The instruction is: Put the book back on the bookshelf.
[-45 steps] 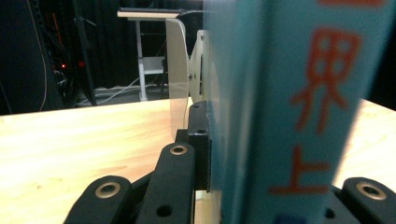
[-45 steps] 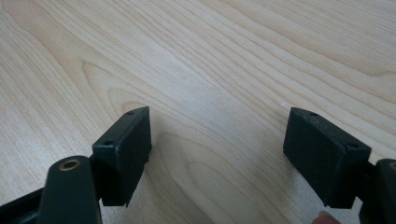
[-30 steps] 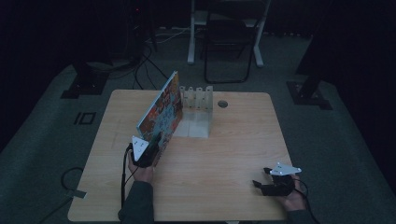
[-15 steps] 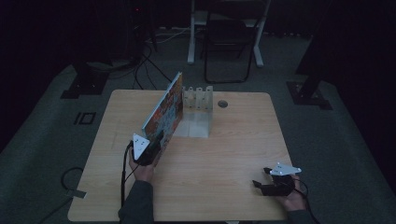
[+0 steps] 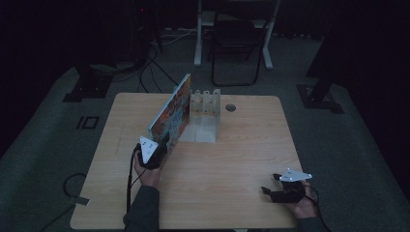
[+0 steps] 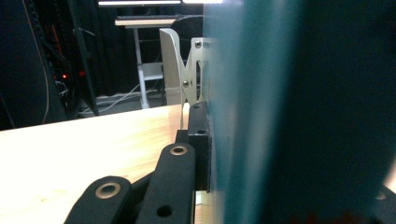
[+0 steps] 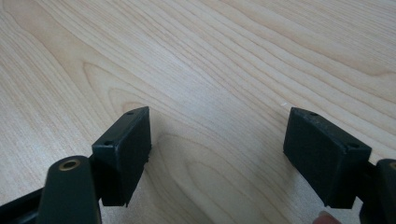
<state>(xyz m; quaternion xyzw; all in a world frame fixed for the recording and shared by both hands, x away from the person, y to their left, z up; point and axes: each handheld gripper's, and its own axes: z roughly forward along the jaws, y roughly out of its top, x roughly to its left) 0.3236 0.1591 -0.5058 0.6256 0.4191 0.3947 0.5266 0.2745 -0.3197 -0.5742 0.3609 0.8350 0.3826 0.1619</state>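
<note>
Left claw (image 5: 162, 145) clenched on upright book's (image 5: 170, 113) near edge; right claw (image 5: 273, 192) released over bare table (image 5: 232, 159).

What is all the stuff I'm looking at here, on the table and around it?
Book: one, colourful cover, held on edge at table's left-centre.
Rack: one, white, far middle of table, beside the book.
Table: one, light wood.
Chair: one, dark, on the floor beyond the table.
Cables: several, dark, floor at far left.
Left claw: one, black, shut on the book's near edge.
Right claw: one, black, open, near right corner.
</note>
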